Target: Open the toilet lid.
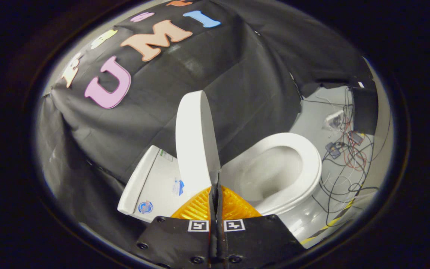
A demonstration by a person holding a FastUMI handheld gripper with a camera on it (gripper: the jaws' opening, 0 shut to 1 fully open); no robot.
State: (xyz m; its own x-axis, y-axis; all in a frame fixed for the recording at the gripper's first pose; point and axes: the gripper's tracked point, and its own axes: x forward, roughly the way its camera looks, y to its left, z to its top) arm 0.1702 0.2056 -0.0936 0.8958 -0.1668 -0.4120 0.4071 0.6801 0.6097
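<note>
The gripper point(215, 186) has its fingers pressed together right at the edge of the raised toilet lid point(194, 138), apparently to push it open above the bowl point(274, 172).

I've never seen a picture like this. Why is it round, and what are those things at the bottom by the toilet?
The camera rides on a hand-held gripper and looks forward along its two fingers, through a lens that bends everything round. The fingers are pressed together; it looks like they pinch the lower edge of the lid, but I can't be sure. The lid stands raised, almost upright. Beyond it is the open bowl with its seat. The tank is beside the lid. Cables lie on the floor past the toilet.
</note>
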